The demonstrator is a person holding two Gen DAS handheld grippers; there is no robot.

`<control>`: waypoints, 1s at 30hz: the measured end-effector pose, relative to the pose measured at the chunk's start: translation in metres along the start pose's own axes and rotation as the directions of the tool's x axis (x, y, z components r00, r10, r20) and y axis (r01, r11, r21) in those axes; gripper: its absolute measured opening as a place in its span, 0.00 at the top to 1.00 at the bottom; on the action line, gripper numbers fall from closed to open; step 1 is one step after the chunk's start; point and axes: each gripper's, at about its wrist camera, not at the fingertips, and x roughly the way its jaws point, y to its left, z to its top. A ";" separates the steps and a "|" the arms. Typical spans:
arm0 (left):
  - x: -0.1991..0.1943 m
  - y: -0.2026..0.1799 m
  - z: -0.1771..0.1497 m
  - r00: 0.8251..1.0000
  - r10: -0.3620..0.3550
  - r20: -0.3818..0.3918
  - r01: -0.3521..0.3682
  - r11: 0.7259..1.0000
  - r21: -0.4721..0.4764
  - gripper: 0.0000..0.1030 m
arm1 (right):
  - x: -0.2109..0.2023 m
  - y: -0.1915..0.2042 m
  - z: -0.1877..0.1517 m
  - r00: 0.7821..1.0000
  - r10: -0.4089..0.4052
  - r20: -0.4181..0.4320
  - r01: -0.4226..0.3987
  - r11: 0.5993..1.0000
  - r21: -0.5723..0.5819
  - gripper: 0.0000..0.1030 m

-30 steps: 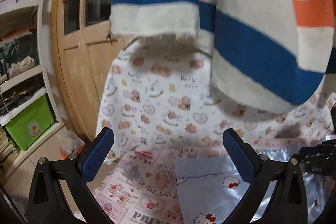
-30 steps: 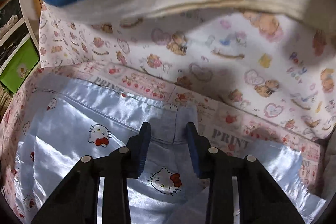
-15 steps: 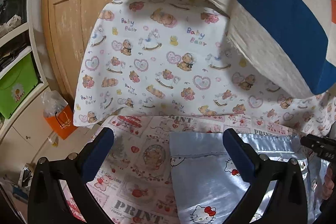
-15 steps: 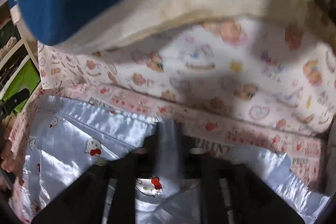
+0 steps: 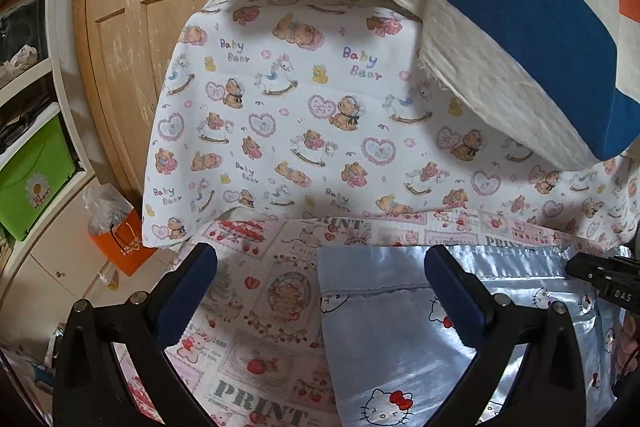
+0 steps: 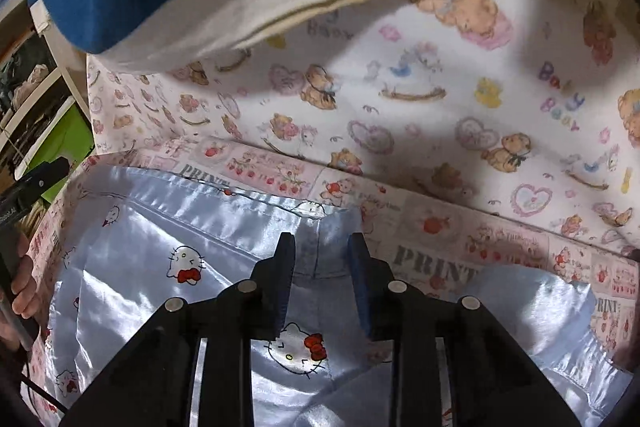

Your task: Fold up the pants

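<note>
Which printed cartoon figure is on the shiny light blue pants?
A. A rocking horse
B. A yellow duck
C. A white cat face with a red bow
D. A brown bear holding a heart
C: the satin pants carry white cat faces with red bows; bears, ducks and rocking horses appear only on the white Baby Bear cloth behind.

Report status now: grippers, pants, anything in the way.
Left gripper open over pants' corner. Right gripper closing, fold of pants between its fingers. Striped pillow overhangs behind, clear of pants.
</note>
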 end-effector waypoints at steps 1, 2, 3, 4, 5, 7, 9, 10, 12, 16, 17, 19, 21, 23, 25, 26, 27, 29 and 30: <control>0.000 -0.001 0.000 1.000 -0.002 -0.003 0.002 1.000 0.002 0.00 | 0.000 0.000 0.000 1.000 0.000 0.003 0.000 1.000 -0.002 0.71; 0.001 -0.001 -0.001 1.000 -0.003 -0.005 0.003 1.000 0.004 0.00 | 0.001 0.001 -0.001 1.000 -0.003 0.003 0.003 1.000 -0.005 0.71; 0.001 -0.002 -0.001 1.000 -0.004 -0.009 0.004 1.000 0.008 0.00 | 0.002 0.001 -0.001 1.000 -0.010 0.006 0.010 1.000 -0.012 0.71; 0.002 -0.003 -0.001 1.000 -0.007 -0.013 0.007 1.000 0.010 0.00 | 0.003 0.004 -0.002 1.000 -0.021 0.009 0.021 0.999 -0.027 0.71; 0.003 -0.003 -0.002 1.000 -0.009 -0.016 0.009 1.000 0.012 0.00 | 0.004 0.006 -0.002 0.999 -0.033 0.011 0.034 0.998 -0.045 0.71; 0.003 -0.004 -0.002 1.000 -0.009 -0.018 0.009 1.000 0.015 0.00 | 0.005 0.014 -0.004 0.996 -0.082 0.025 0.084 0.991 -0.100 0.81; 0.003 -0.004 -0.002 1.000 -0.007 -0.016 0.007 1.000 0.015 0.00 | 0.005 0.013 -0.004 0.997 -0.073 0.036 0.076 0.993 -0.093 0.97; 0.003 -0.004 -0.002 1.000 -0.003 -0.014 0.003 1.000 0.014 0.00 | 0.004 0.012 -0.003 0.997 -0.069 0.037 0.072 0.994 -0.086 0.97; 0.003 -0.003 -0.003 1.000 0.003 -0.010 -0.003 1.000 0.017 0.00 | 0.002 0.008 -0.002 0.996 -0.080 0.049 0.083 0.994 -0.072 0.98; 0.005 -0.003 -0.003 1.000 0.004 -0.021 -0.003 1.000 0.023 0.00 | -0.004 -0.009 0.004 0.987 -0.147 0.066 0.149 0.988 -0.027 0.98; 0.006 -0.003 -0.003 1.000 0.003 -0.024 -0.002 1.000 0.025 0.00 | -0.004 -0.012 0.005 0.985 -0.161 0.062 0.163 0.987 -0.016 0.98; 0.009 -0.004 -0.003 0.999 -0.002 -0.034 0.003 0.999 0.032 0.00 | -0.005 -0.023 0.006 0.969 -0.242 0.053 0.241 0.970 0.010 0.98; 0.013 -0.005 -0.004 0.998 -0.017 -0.060 0.019 0.999 0.033 0.00 | -0.005 -0.034 0.006 0.961 -0.274 0.036 0.273 0.962 0.025 0.98; 0.019 0.002 -0.003 0.988 -0.101 -0.120 0.099 0.995 -0.023 0.00 | -0.005 -0.040 0.007 0.965 -0.263 0.023 0.262 0.964 0.047 0.98; 0.022 0.007 0.000 0.979 -0.152 -0.138 0.144 0.987 -0.065 0.00 | -0.011 -0.046 0.008 0.976 -0.214 0.035 0.211 0.975 0.071 0.98; 0.022 0.008 0.002 0.980 -0.151 -0.131 0.143 0.987 -0.068 0.00 | -0.013 -0.046 0.009 0.981 -0.190 0.042 0.186 0.980 0.075 0.98; 0.022 0.010 0.004 0.983 -0.140 -0.116 0.134 0.989 -0.060 0.00 | -0.018 -0.045 0.010 0.988 -0.148 0.051 0.143 0.986 0.081 0.98; 0.021 0.010 0.005 0.988 -0.119 -0.095 0.115 0.993 -0.041 0.00 | -0.023 -0.043 0.012 0.995 -0.085 0.059 0.080 0.993 0.089 0.95; 0.021 0.010 0.006 0.990 -0.113 -0.087 0.110 0.993 -0.038 0.00 | -0.025 -0.042 0.012 0.996 -0.063 0.064 0.057 0.994 0.091 0.82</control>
